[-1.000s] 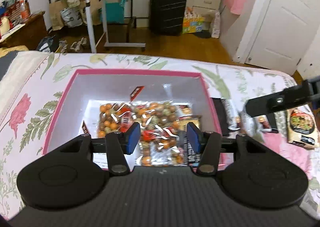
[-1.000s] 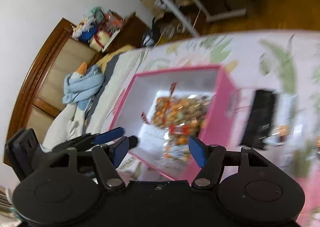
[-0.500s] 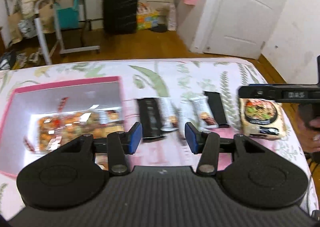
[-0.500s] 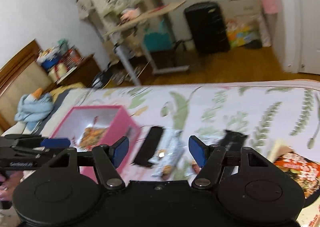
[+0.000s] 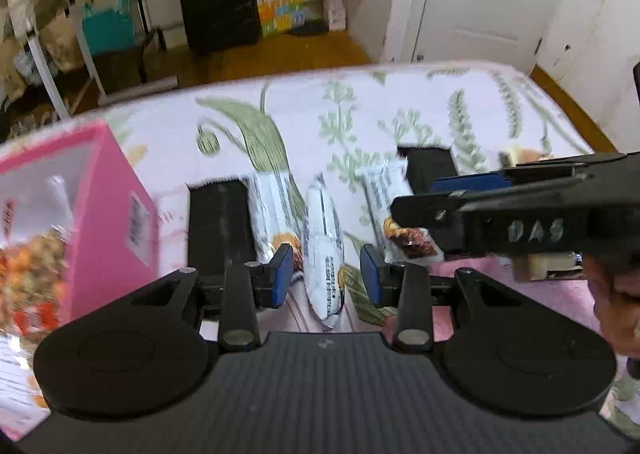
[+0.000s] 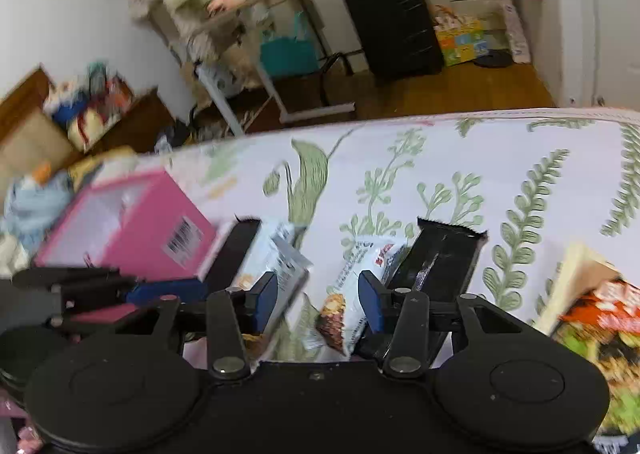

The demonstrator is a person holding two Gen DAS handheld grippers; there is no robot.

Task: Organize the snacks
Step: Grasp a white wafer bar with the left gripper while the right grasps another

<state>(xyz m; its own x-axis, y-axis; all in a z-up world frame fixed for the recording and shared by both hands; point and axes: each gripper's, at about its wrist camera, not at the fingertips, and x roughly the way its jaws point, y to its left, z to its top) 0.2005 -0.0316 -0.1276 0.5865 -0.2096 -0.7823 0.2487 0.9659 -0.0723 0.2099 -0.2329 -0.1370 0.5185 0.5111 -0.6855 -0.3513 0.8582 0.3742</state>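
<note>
left gripper wide apart, nothing held, white snack bar framed on bedsheet | right gripper parted, nothing held | pink box left | risk: neighbouring wrapper pinched

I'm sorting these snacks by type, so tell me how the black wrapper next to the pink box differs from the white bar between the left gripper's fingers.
The black wrapper is dark, with no print I can make out; the white bar is pale with dark print. The black wrapper looks wider and flatter, the white bar narrower and puffier. The black wrapper lies beside the pink box; the white bar sits within the open left gripper. Both lie lengthwise on the bedspread.
</note>
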